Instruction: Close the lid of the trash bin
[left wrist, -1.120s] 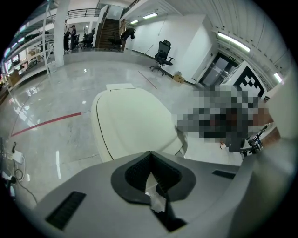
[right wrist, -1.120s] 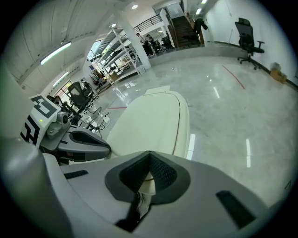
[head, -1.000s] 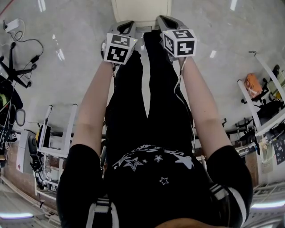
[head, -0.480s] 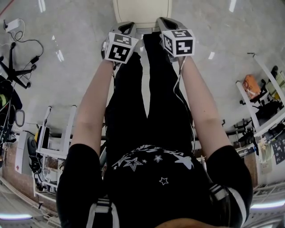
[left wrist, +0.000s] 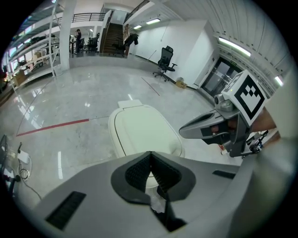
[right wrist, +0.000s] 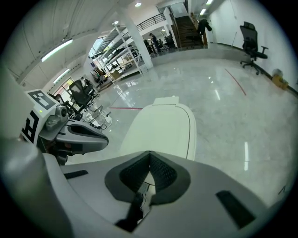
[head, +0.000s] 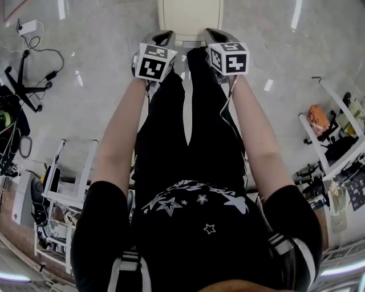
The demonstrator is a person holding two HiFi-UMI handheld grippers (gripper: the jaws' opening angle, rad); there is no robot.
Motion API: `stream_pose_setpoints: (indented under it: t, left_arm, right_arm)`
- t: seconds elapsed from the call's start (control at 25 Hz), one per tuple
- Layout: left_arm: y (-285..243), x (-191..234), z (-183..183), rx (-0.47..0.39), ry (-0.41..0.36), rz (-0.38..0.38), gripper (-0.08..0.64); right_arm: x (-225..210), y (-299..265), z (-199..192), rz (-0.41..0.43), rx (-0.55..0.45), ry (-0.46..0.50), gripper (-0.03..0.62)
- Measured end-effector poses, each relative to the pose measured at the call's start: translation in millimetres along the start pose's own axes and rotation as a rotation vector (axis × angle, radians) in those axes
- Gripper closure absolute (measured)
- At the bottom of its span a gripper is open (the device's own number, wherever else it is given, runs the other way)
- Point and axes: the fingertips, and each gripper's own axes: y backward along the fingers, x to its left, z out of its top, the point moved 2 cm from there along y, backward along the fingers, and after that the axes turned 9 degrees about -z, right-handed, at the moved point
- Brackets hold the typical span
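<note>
the cream plastic trash bin, its rounded lid lying flat, reaches further into the head view than a moment ago. the left gripper and right gripper stay side by side over its near edge. both pairs of tongs are pressed together at the tips, with nothing between them. polished grey floor lies open on all sides of the bin. the metal racks and black office chair stand well apart.
</note>
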Motion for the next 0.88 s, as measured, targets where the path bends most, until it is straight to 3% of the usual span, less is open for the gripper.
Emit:
stream_pose_setpoints:
  t: [0.28, 0.48, 0.68, 0.88]
  left_arm:
    - [66, -12, 20, -0.062, -0.080, -0.008, 0.549]
    - [121, -25, 28, -0.110, -0.129, -0.042, 0.549]
    - [160, -53, 42, -0.150, -0.187, -0.068, 0.549]
    - [197, -86, 59, -0.225, -0.199, -0.074, 0.549]
  right_arm:
    - [17, 65, 33, -0.054, -0.147, -0.054, 0.592]
    - [38, 139, 29, -0.097, -0.217, -0.113, 0.591]
    - [42, 212, 19, -0.105, -0.316, -0.208, 0.591]
    - [45, 267, 20, -0.091, -0.437, -0.268, 0.591]
